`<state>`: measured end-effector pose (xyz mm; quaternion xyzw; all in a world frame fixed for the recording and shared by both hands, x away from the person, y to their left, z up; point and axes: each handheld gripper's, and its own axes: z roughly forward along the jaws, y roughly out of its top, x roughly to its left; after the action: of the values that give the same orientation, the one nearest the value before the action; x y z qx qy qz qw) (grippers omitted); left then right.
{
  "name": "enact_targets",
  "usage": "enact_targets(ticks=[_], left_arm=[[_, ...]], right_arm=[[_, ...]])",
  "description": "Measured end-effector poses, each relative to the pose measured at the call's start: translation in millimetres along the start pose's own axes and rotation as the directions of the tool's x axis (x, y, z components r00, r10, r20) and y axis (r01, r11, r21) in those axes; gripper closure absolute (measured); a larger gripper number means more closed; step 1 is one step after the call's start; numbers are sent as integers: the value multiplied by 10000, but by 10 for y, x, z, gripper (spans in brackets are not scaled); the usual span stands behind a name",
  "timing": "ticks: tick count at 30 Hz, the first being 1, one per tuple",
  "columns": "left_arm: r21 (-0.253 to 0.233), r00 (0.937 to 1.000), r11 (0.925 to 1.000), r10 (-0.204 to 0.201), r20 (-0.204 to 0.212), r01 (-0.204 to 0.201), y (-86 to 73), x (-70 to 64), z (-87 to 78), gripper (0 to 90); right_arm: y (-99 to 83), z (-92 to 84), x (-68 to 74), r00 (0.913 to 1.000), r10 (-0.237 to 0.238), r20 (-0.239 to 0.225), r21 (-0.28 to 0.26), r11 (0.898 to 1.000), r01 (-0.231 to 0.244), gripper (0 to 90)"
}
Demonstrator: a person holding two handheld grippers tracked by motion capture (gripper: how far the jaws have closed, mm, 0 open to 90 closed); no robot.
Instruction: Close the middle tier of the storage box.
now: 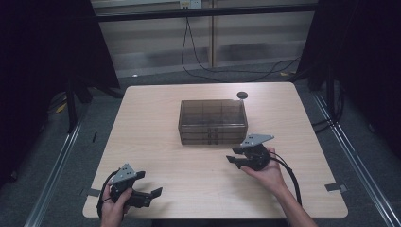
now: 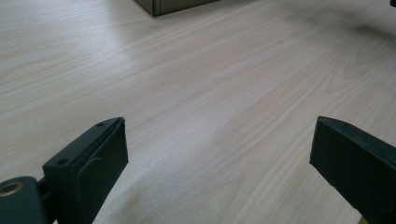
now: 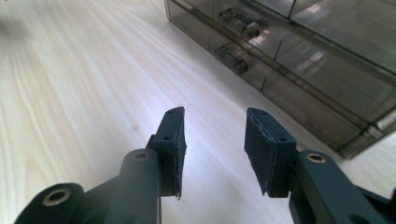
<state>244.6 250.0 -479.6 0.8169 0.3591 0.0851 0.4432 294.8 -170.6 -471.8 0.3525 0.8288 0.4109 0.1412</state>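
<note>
A smoky see-through box of small drawers (image 1: 213, 121) stands in the middle of the pale wooden table (image 1: 151, 132). My right gripper (image 1: 232, 161) is held just off the box's front right corner and points left along its front. In the right gripper view its jaws (image 3: 212, 140) stand partly open over bare wood with nothing between them, and the box (image 3: 303, 70) with its drawer handles (image 3: 240, 28) lies ahead to the right. My left gripper (image 1: 150, 183) rests near the table's front left. Its jaws (image 2: 219, 154) are wide open and empty, with the box's corner (image 2: 173, 4) far ahead.
A small black round thing (image 1: 242, 95) lies on the table behind the box's right end. Cables (image 1: 203, 66) run over the floor beyond the far edge. Dark curtains hang on both sides.
</note>
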Motion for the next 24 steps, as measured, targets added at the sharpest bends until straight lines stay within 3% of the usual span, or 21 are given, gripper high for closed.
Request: enact_targets(ticks=[11,24], left_arm=[[-94,10000,10000,-27,-79,26,1,-3,-1,43],[-128,9999,9998,-123,-120,121,-15,-10,-16,43]], right_arm=[[-149,-258,20,9996,254,154,-48,9997,-253,526],[-399,-587,35,9941,826,707,-244,9964,-811,440]])
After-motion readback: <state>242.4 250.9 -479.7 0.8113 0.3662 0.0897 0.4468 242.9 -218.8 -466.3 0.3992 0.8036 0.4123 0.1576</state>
